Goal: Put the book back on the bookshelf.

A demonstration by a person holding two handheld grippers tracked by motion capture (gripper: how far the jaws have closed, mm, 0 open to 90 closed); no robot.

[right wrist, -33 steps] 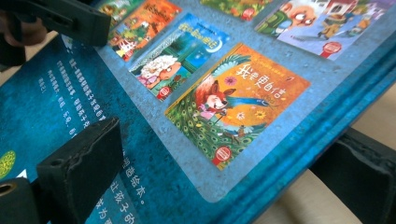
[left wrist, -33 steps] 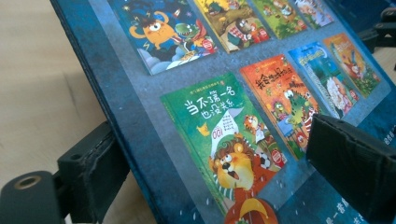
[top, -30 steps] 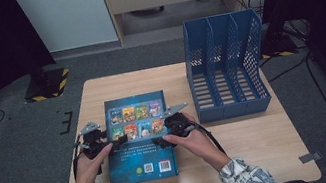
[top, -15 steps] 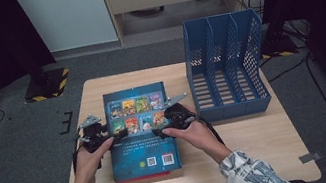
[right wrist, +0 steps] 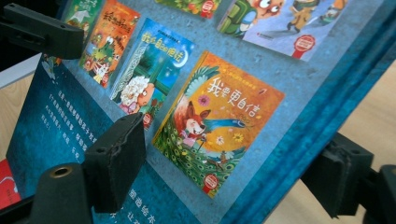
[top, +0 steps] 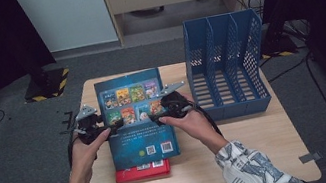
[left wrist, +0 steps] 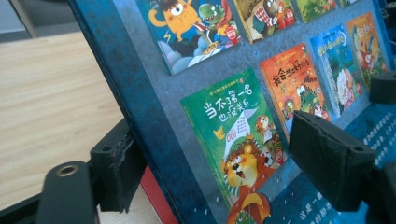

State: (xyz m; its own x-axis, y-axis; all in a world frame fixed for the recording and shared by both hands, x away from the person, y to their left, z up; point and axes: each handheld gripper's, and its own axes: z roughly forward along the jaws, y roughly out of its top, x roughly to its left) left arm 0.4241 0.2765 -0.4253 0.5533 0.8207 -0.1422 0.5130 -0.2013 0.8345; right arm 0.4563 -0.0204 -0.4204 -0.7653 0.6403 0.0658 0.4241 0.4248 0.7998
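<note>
A blue picture book (top: pixel 139 126) with small cover pictures on its back hangs above the table, tilted. My left gripper (top: pixel 107 129) clamps its left edge and my right gripper (top: pixel 155 118) clamps its right edge. In the left gripper view the book (left wrist: pixel 219 70) sits between the jaws of the left gripper (left wrist: pixel 224 163), one pad under the edge and one on the cover. The right gripper (right wrist: pixel 229 172) holds the book (right wrist: pixel 289 79) the same way. Both sets of jaws have just been closing on it. A red book (top: pixel 142 171) lies flat below.
A blue slotted file rack (top: pixel 227 65) with three compartments stands at the table's right back. The wooden table (top: pixel 261 140) has bare wood in front of the rack. Dark floor and a white cabinet lie beyond.
Both hands have risen with the blue book, which has come up off the table and toward the far side. The red book beneath it has come into sight.
</note>
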